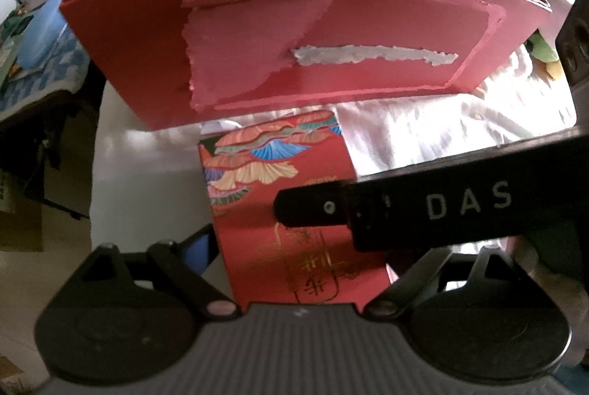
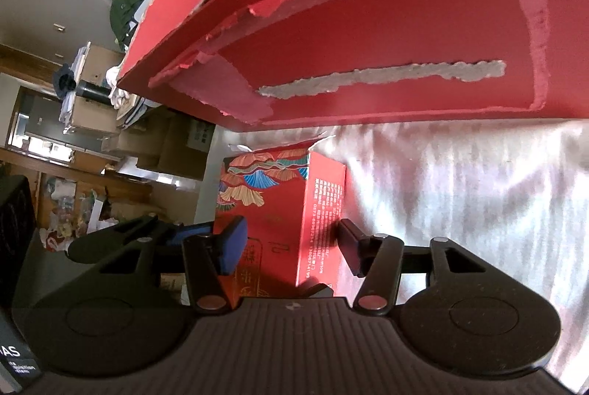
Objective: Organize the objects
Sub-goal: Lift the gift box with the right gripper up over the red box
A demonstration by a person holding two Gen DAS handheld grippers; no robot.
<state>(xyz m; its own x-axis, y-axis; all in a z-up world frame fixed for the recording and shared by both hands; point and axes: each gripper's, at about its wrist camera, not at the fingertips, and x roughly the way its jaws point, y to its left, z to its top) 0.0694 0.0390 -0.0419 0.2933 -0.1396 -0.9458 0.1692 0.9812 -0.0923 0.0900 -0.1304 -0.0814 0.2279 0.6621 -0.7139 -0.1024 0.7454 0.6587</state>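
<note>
Both grippers' jaws grip one small red box (image 2: 291, 207) beneath the torn carton (image 1: 294, 38).

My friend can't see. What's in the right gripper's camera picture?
The right gripper straddles a small red box with colourful fans, on a shiny white cloth. Behind it stands a big red carton with torn paper.

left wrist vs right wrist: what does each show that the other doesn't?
Left wrist only: the other gripper's black body marked DAS crossing over the small red box, and items inside the big red carton. Right wrist only: the small box's side panel with white print, both fingers flanking the box, and the cluttered room at left. Both: small box, torn carton, white cloth.
</note>
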